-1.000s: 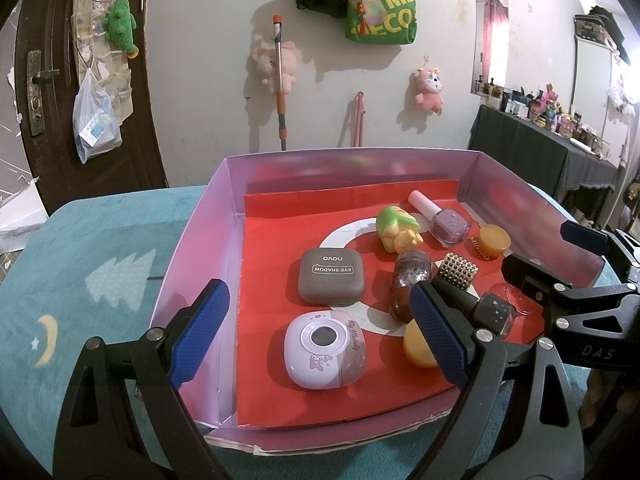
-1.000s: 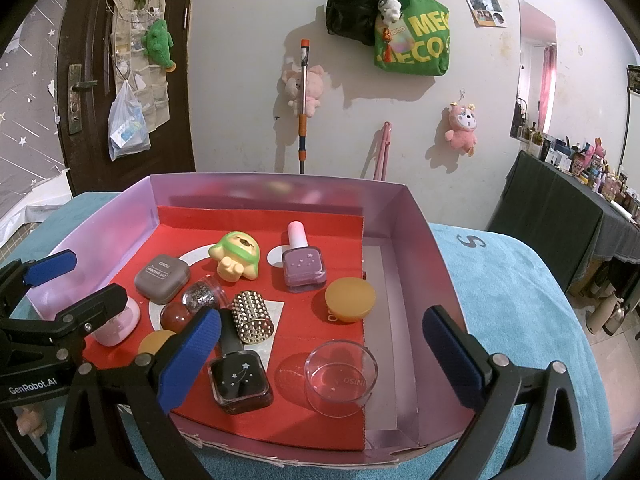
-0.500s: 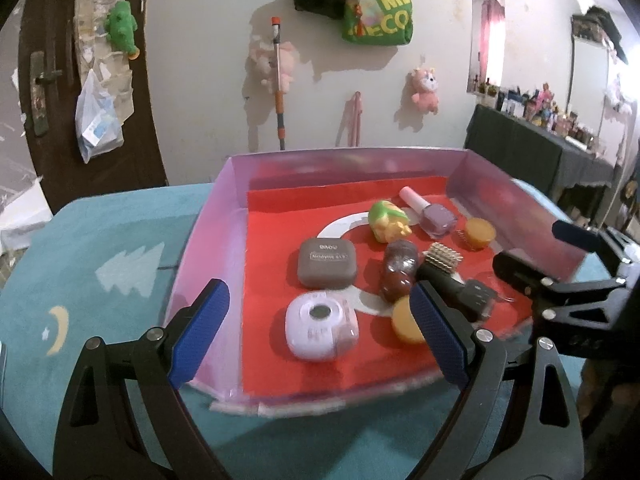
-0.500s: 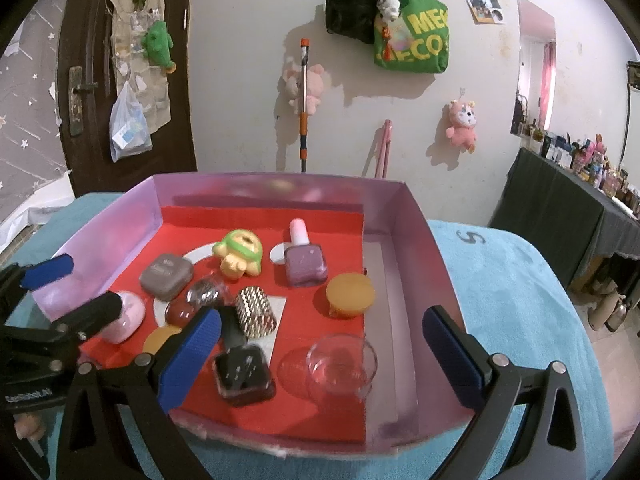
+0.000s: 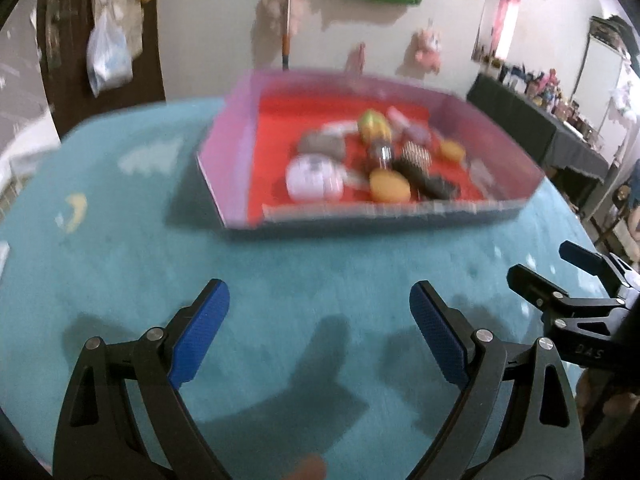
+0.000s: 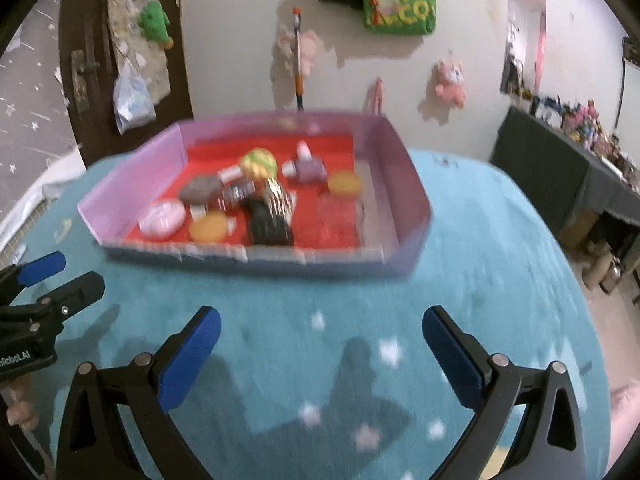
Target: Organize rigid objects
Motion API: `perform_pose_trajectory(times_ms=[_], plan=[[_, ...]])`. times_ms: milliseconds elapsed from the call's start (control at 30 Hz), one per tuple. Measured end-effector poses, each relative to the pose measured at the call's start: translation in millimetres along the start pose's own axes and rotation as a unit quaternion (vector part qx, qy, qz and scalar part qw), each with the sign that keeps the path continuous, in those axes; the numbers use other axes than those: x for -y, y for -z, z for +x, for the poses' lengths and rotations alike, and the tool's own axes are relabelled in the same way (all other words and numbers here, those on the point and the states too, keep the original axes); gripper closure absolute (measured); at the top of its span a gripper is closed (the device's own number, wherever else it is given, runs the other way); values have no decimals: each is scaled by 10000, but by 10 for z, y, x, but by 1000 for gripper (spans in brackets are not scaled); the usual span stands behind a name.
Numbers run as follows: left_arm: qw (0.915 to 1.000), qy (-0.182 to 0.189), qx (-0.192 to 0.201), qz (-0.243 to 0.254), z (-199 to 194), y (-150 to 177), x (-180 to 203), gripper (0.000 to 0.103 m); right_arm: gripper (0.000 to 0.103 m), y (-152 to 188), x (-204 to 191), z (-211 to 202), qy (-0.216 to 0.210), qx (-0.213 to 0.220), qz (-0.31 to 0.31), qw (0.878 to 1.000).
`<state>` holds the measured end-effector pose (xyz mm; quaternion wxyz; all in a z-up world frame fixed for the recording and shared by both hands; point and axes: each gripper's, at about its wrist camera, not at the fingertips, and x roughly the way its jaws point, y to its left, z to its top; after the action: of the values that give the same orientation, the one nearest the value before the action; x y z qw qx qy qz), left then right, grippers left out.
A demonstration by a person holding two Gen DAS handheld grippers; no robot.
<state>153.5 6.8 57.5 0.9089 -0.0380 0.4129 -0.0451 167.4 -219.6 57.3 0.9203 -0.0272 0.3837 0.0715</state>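
Teal plush cloth (image 6: pixel 460 264), printed with pale stars, covers the bench in the foreground of both wrist views. Left tool (image 5: pixel 320 328): blue-padded jaws spread wide, nothing between them, over bare cloth. Right tool (image 6: pixel 320 354): likewise spread wide and empty; it also shows at 3 o'clock in the left view, as the left tool does at 9 o'clock in the right view. Beyond, toward 12 o'clock and well apart from both tools, a shallow lilac tray (image 6: pixel 412 184) with a red liner, blurred. Contents, grouped left of centre: white round case (image 6: pixel 162 218), grey compact (image 6: pixel 200 189), two orange discs (image 6: pixel 209 229), green-capped figure (image 6: pixel 258 164), nail-polish bottle (image 6: pixel 306 168), studded black item (image 6: pixel 268 220). The clear dish at the tray's right is too blurred to make out. Farthest: white wall with a green bag (image 6: pixel 400 4) and pink plush toy (image 6: pixel 451 82).
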Motion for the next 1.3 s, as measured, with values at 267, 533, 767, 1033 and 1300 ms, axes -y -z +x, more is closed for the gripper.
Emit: perform_pose_trajectory(times_ms=[267,533,767,1033,1300], plan=[[9980,-545,-273,166,162,248,102,10,0,190,-35,123,209,-611,-121,9978],[9975,-628,-316,53,212,201,80,1,0,251,65,192,180,-862,142,9960],[9970,-691,-361,-39,254,151,115,0,0,242,41,192,202,-869,114,9960],[9971,-681,-338,-45,286,135,136,0,0,247,55,192,188,-870,141,9959],[9973,-654,-334,-26,278,136,138,0,0,233,45,205,183,-870,162,9959]])
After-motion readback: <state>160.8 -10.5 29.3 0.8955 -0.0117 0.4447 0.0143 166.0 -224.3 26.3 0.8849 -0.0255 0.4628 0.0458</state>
